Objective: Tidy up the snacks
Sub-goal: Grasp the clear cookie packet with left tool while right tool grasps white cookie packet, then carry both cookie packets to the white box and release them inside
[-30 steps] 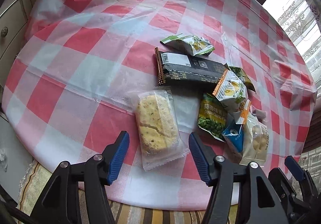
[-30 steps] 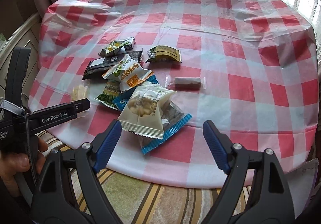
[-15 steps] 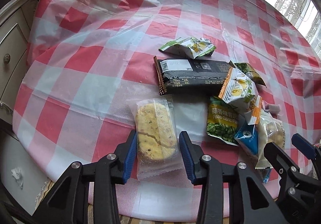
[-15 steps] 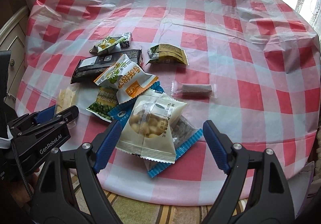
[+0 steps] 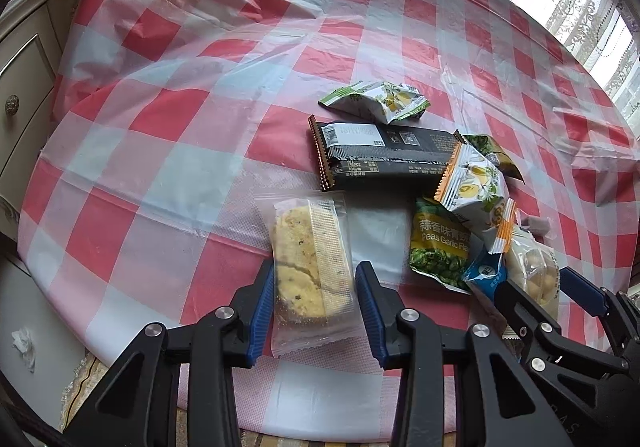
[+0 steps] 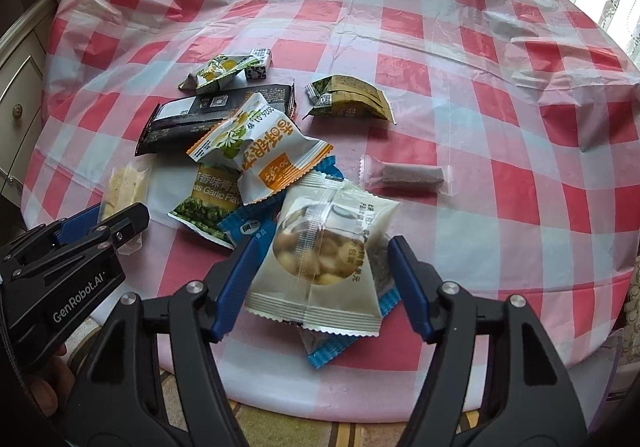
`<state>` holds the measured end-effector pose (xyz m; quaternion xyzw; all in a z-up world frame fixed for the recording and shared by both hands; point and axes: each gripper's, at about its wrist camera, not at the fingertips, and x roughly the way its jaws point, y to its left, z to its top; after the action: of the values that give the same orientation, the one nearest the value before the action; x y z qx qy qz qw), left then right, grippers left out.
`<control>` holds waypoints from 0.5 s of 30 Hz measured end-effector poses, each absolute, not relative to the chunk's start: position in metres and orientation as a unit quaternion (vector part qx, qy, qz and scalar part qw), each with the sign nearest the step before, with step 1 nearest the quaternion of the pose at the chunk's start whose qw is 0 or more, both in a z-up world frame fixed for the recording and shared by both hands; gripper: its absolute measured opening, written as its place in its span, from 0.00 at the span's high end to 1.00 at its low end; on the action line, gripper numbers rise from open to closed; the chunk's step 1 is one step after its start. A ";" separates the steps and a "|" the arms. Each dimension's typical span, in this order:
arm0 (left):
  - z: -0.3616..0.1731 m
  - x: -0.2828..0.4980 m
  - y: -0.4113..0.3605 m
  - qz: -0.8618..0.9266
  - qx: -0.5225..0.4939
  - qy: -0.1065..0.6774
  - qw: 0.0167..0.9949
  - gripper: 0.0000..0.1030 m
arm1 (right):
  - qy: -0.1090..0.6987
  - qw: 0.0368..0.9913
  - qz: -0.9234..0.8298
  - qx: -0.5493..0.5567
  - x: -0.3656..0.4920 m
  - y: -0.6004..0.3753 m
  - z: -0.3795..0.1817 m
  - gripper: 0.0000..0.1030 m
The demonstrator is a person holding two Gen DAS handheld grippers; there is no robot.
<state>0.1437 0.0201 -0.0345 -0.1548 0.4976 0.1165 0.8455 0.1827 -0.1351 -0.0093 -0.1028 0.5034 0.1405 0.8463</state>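
A clear packet with a yellow biscuit (image 5: 310,247) lies near the table's front edge, and my left gripper (image 5: 314,287) is shut on its two long sides. In the right wrist view the same biscuit packet (image 6: 124,183) sits ahead of the left gripper (image 6: 100,223). A white packet of round nuts (image 6: 324,247) lies on top of a blue-edged packet (image 6: 248,227). My right gripper (image 6: 322,259) straddles the nut packet with its jaws closing; the right pad still stands off the wrapper. The rest of the snacks lie in a loose pile behind.
Behind lie a black bar (image 5: 384,155), a green peas packet (image 5: 438,247), a white-and-orange packet (image 6: 260,147), a small green-yellow packet (image 5: 376,103), an olive packet (image 6: 348,99) and a clear-wrapped brown stick (image 6: 406,177). The round checked tablecloth (image 5: 180,127) drops off just below the grippers. A cream drawer cabinet (image 5: 16,87) stands left.
The left jaws have closed from wide apart onto the biscuit packet. The right gripper has come forward and down over the nut packet, and its jaws have narrowed around it.
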 end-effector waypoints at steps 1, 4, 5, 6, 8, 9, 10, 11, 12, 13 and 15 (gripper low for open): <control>-0.035 0.143 0.020 0.116 -0.156 0.496 0.846 0.60 | 0.501 0.848 0.139 -0.103 0.182 -0.135 -0.008 0.41; -0.034 0.143 0.020 0.113 -0.157 0.494 0.848 0.61 | 0.498 0.850 0.140 -0.102 0.181 -0.136 -0.007 0.47; -0.034 0.142 0.020 0.113 -0.158 0.493 0.848 0.61 | 0.497 0.850 0.142 -0.100 0.181 -0.136 -0.006 0.49; -0.034 0.142 0.019 0.112 -0.158 0.491 0.849 0.61 | 0.495 0.851 0.143 -0.098 0.180 -0.137 -0.005 0.49; -0.032 0.141 0.019 0.111 -0.158 0.487 0.852 0.62 | 0.490 0.854 0.146 -0.094 0.179 -0.139 -0.002 0.50; -0.031 0.140 0.018 0.111 -0.157 0.485 0.853 0.62 | 0.487 0.856 0.148 -0.091 0.178 -0.140 -0.001 0.50; -0.031 0.139 0.018 0.112 -0.157 0.482 0.855 0.62 | 0.485 0.857 0.150 -0.089 0.177 -0.141 0.001 0.50; -0.030 0.138 0.018 0.111 -0.158 0.480 0.856 0.63 | 0.482 0.859 0.151 -0.085 0.176 -0.142 0.003 0.50; -0.028 0.138 0.018 0.110 -0.158 0.478 0.857 0.63 | 0.479 0.861 0.153 -0.081 0.174 -0.144 0.005 0.50; -0.026 0.137 0.018 0.110 -0.159 0.476 0.858 0.63 | 0.477 0.862 0.154 -0.076 0.173 -0.147 0.007 0.50; -0.022 0.135 0.016 0.111 -0.158 0.471 0.861 0.63 | 0.473 0.864 0.155 -0.067 0.171 -0.153 0.011 0.50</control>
<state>0.1353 0.0162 -0.0224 -0.1577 0.4709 0.1112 0.8608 0.1715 -0.1527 0.0107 -0.0669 0.4734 0.1550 0.8645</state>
